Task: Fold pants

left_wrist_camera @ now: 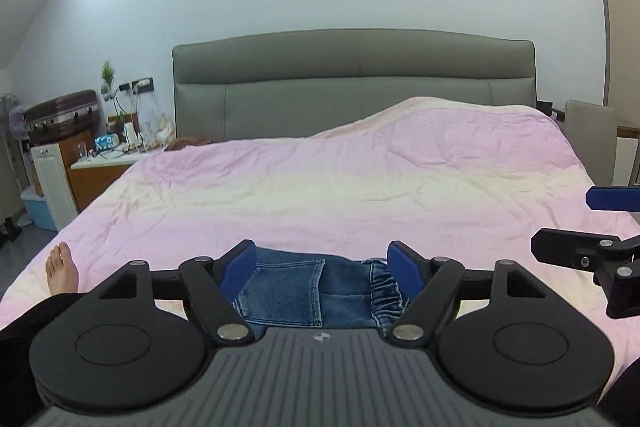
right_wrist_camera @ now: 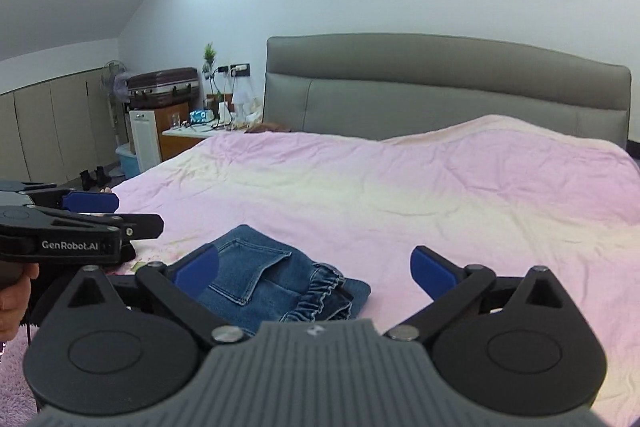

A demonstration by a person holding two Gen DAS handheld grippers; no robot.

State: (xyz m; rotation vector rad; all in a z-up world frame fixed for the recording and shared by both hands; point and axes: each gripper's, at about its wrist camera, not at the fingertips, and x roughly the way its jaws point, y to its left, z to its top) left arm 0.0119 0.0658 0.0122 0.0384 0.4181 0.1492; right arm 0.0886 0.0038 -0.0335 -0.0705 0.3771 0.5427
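- The pants [right_wrist_camera: 276, 283], blue denim, lie as a compact folded bundle on the near part of the bed [right_wrist_camera: 440, 195], close to its front edge; both grippers hover just above and behind them.
- Judging by that tidy stack, the folding looks finished or nearly so; at most a last squaring-up or pressing flat seems left.
- The left gripper [left_wrist_camera: 322, 265] has its jaws spread wide and grips nothing; the denim merely shows between its blue pads [left_wrist_camera: 240, 263].
- The right gripper [right_wrist_camera: 316, 269] is likewise wide open and empty, with the bundle lying toward its left finger.
- The denim is mid-blue and stiff-looking, with pale stitched seams and a patch pocket [right_wrist_camera: 248, 267] facing up.
- A gathered, ruffled elastic waistband [right_wrist_camera: 320, 291] runs along the bundle's right side; how many layers sit beneath is hard to tell, as the gripper bodies hide the near edge.
- The bedcover is soft, creased cloth, pink fading to cream, and the headboard [right_wrist_camera: 440, 87] is smooth grey padding.
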